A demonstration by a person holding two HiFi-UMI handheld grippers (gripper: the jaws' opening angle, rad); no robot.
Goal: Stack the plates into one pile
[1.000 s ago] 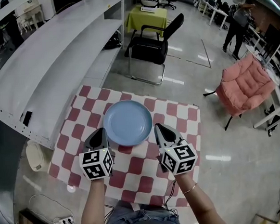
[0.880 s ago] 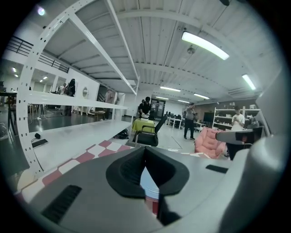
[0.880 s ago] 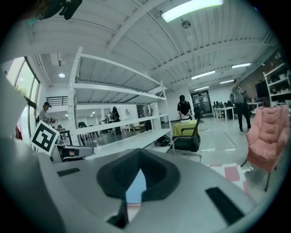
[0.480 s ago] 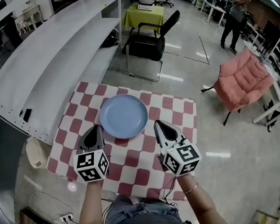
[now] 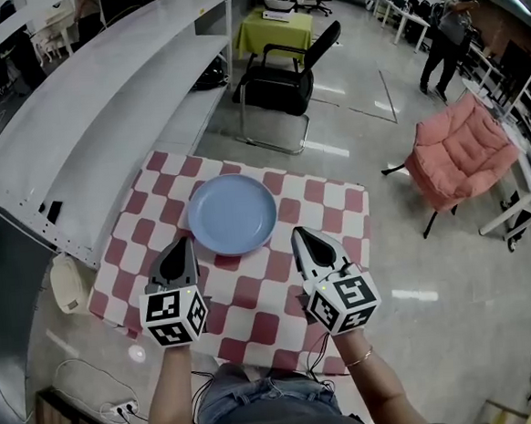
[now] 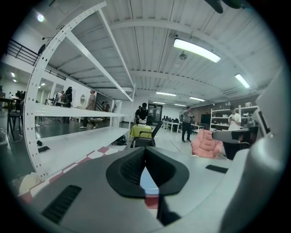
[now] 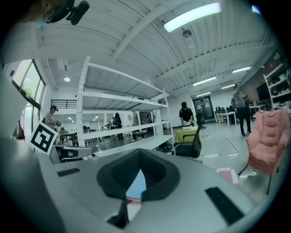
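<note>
A large hall with a glossy grey floor (image 5: 416, 268) spreads out under ceiling strip lights, with rows of desks far back. A long white shelving unit (image 5: 102, 110) runs along the left side, its near end just beside the table. A pink padded armchair (image 5: 463, 159) stands on the right, well apart from the table. A black office chair (image 5: 283, 82) stands beyond the table's far edge, and a small table with a yellow-green cover (image 5: 276, 30) is behind it. A person (image 5: 447, 37) stands far off at the upper right.

The work table is covered by a red-and-white checked cloth (image 5: 254, 299) that hangs over its edges. The blue plate (image 5: 233, 214) lies flat on the far half of the cloth, slightly left of centre. From above it reads as a single disc, and how many plates are stacked there cannot be told.

The left gripper (image 5: 186, 244) is held over the cloth near the plate's left near rim, its jaws pressed together on nothing. The right gripper (image 5: 297, 234) is held to the right of the plate, its jaws likewise together and empty. Neither touches the plate.
</note>
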